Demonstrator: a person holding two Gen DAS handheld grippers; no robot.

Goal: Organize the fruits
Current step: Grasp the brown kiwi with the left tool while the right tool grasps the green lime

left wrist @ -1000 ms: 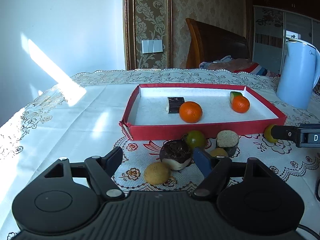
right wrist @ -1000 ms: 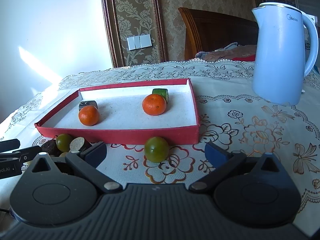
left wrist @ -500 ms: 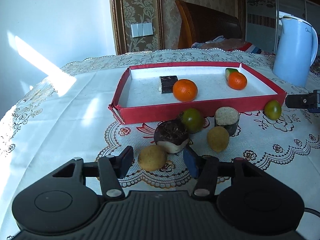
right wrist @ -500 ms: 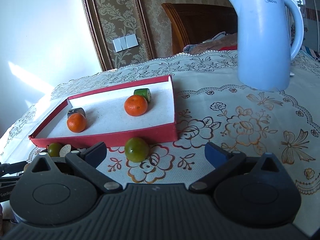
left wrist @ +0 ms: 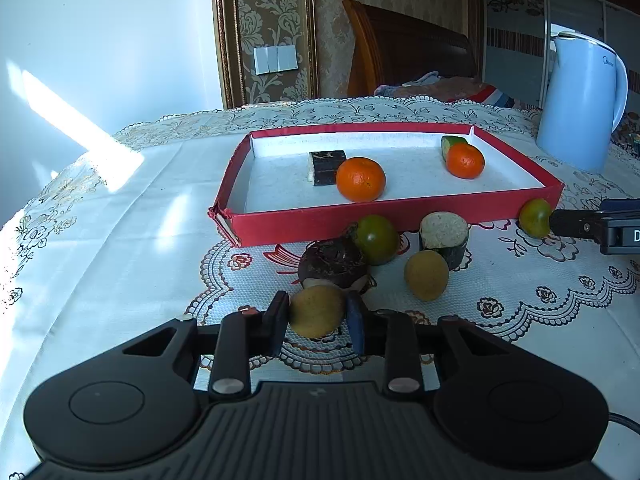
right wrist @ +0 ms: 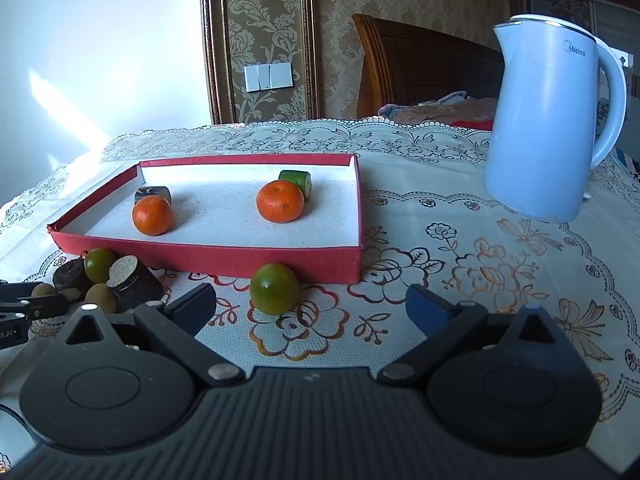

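Left gripper (left wrist: 318,322) has just been closing and now pinches a tan fruit (left wrist: 316,311) on the tablecloth (left wrist: 120,264), its pads flat against both sides. Right gripper (right wrist: 310,306) stands spread, its jaws just narrowed a little, with a green fruit (right wrist: 274,288) ahead between its fingers, untouched, just in front of the red tray (right wrist: 224,258). To do this step well, I would lift the tan fruit straight up first, since a dark fruit (left wrist: 334,266) sits just behind it and a forward drag would knock it. Raise it clear of the tray's near wall, then carry it to bare floor away from the two oranges (left wrist: 361,179) already inside. The round skin may slip, so keep the squeeze steady and move slowly.
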